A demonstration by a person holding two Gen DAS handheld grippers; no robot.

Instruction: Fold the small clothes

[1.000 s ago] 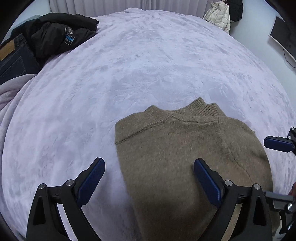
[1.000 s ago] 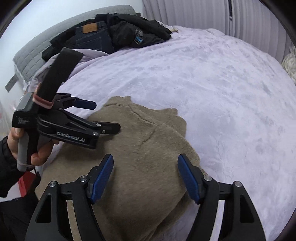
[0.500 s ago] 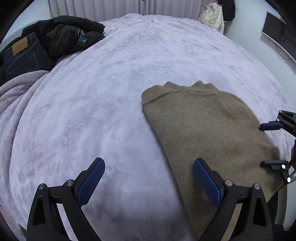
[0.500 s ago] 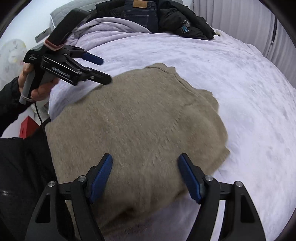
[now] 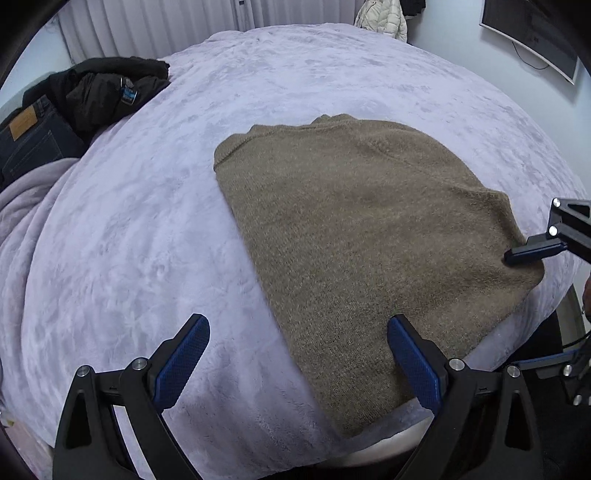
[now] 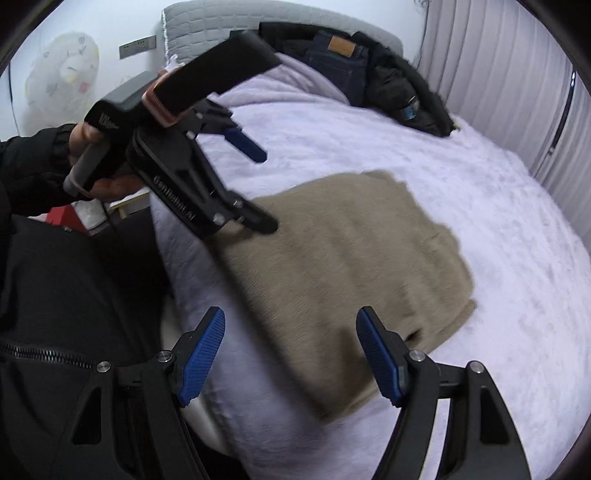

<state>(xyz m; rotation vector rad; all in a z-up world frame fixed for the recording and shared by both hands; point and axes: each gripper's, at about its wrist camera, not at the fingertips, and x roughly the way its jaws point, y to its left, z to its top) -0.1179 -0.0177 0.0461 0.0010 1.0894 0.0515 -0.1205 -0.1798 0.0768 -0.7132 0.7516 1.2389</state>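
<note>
A folded tan sweater point(image 5: 362, 236) lies flat on a pale lilac plush bedspread point(image 5: 155, 229), near the bed's near edge, its collar end toward the far side. In the left wrist view the left gripper point(image 5: 299, 365) hangs above the bed's near edge w/ its blue pads wide apart; nothing sits between them, the left pad is over bare bedspread and the right pad over the sweater's near part, not pressing it. At the right edge of that view, one blue finger of the right gripper point(image 5: 535, 251) reaches in over the sweater's right-hand corner; contact can't be told. In the right wrist view the right gripper point(image 6: 291, 354) also has its pads spread wide, empty, w/ the sweater's near end beneath and betw. them; picture is motion-blurred. That view also shows the left gripper from the side, held by a hand point(image 6: 92, 158) in a black sleeve, its fingers apart above the sweater's far-left part. At the far end of the bed, dark jeans point(image 5: 29, 136) w/ a tan leather patch and a black jacket point(image 5: 103, 88) lie in a heap by a grey padded headboard point(image 6: 280, 16). Pleated curtains point(image 6: 498, 81) run along one side.
</note>
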